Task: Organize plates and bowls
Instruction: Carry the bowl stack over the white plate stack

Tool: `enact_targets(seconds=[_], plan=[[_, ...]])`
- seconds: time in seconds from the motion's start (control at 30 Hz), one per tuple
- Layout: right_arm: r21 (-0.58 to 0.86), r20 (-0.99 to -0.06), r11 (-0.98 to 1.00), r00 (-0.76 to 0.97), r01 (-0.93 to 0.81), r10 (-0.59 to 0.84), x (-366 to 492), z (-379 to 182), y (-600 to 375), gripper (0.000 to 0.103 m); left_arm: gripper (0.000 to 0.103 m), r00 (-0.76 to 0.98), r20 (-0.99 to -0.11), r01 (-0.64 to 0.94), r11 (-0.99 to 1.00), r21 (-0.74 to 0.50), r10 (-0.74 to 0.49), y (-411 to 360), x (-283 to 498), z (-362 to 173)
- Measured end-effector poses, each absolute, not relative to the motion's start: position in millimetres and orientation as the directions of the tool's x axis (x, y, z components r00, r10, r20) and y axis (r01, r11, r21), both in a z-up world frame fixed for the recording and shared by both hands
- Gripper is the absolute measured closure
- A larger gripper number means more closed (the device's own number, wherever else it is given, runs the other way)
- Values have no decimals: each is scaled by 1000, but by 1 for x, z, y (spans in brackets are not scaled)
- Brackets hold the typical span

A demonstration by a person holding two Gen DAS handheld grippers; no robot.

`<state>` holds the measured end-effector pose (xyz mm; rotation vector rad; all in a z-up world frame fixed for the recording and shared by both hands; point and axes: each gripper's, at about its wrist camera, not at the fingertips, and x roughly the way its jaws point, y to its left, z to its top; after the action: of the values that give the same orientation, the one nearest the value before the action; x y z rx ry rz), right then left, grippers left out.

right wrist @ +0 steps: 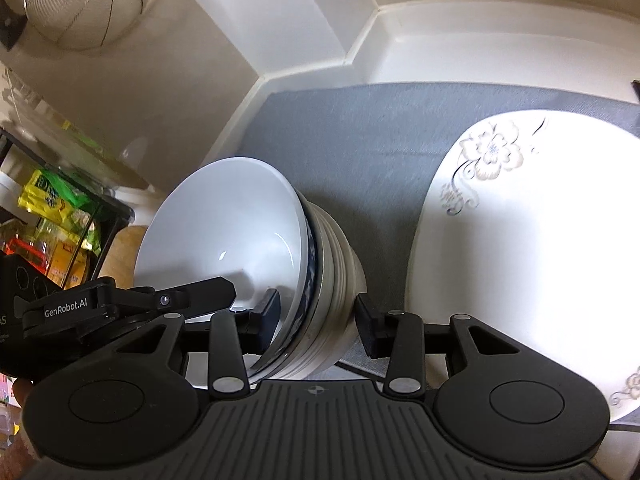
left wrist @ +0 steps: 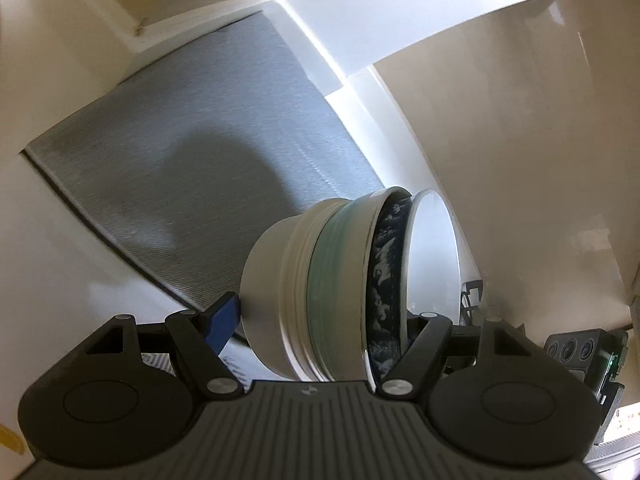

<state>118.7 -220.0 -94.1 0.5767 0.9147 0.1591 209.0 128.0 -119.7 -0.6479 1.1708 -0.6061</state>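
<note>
A nested stack of bowls lies tipped on its side over a grey mat. The outer bowl is ribbed and pale, inside it sits a blue-patterned one, and innermost a plain white one. My left gripper is shut on the stack, with its blue pad against the base and its other finger inside the white bowl. My right gripper is shut on the rim side of the stack, one pad inside the white bowl and one on the ribbed outer wall. A large white plate with a flower pattern lies to the right.
White cabinet walls close in around the mat. A wire basket hangs at upper left. A dark rack with yellow and green packets stands at the left. The left gripper's body crosses in front of the bowl.
</note>
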Motion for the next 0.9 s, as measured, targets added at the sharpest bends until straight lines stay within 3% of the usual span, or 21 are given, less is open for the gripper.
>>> enact_targets(seconds=[0.9], plan=[[520,-683,809,702,274,201,71,-88,-278,60,25,146,-599,245,616,-749,-787,12,254,-123]])
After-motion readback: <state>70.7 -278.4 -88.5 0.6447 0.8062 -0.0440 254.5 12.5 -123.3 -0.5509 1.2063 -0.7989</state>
